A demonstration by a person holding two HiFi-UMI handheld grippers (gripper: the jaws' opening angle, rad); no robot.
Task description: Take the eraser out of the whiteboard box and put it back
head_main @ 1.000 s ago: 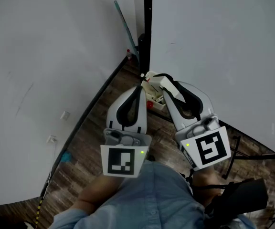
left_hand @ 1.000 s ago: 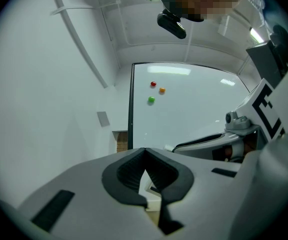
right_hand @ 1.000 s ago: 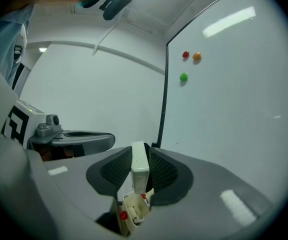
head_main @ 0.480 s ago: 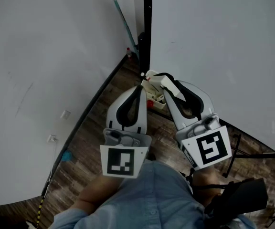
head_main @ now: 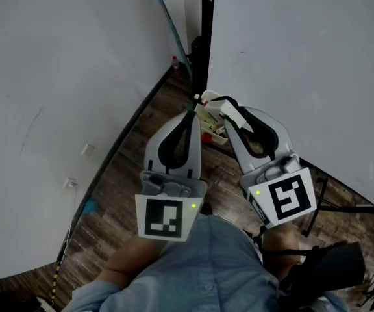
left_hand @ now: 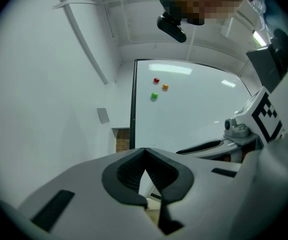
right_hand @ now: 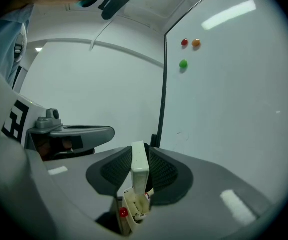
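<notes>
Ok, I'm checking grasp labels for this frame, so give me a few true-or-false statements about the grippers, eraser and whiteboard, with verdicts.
1. The right gripper is clamped on the eraser. True.
2. The left gripper holds something. False: its jaws are together with nothing between them.
3. The eraser lies loose inside the whiteboard box. False: the right gripper holds it, close by the box.
4. The green magnet sits below the red magnet and orange magnet on the whiteboard. True.
</notes>
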